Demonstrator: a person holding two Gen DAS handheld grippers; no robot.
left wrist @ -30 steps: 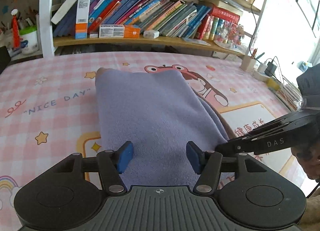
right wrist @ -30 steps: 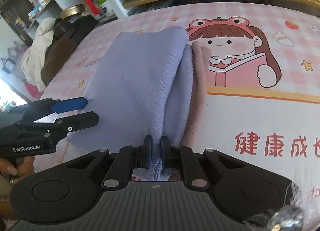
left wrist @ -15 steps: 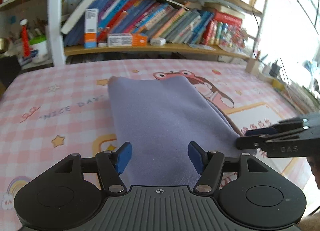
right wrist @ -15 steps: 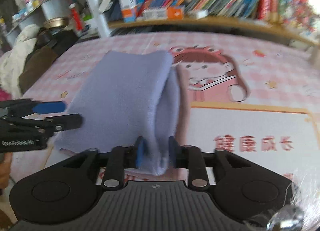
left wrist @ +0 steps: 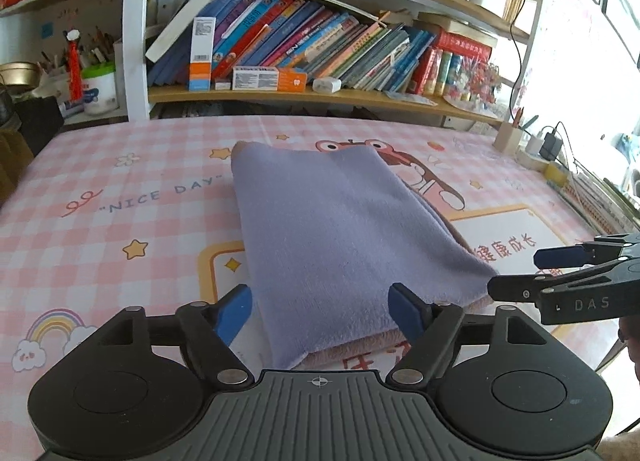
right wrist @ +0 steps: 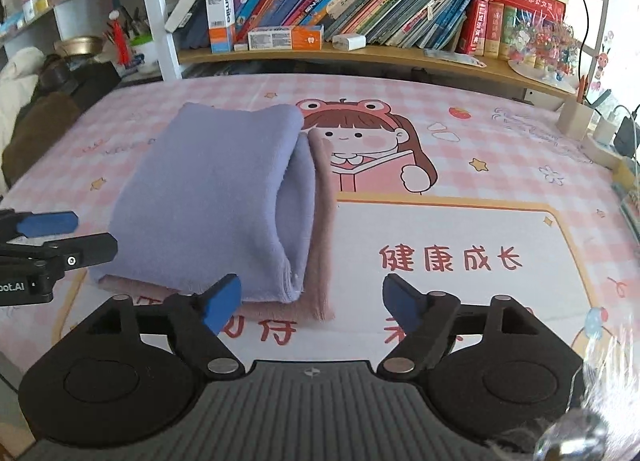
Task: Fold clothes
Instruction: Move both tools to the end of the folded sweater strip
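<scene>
Both the left gripper (left wrist: 320,311) and right gripper (right wrist: 312,301) have jaws spreading apart, gripping nothing. The folded purple-and-pink cloth (right wrist: 224,201) lies just ahead on the pink checked table mat (right wrist: 460,229). Behind, the wooden shelf (left wrist: 320,95) holds leaning books (left wrist: 320,45).

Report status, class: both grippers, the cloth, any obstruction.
Left gripper and right gripper opening, nothing pinched. Lilac cloth folded flat on pink lining, resting on table. Nothing in the way.
</scene>
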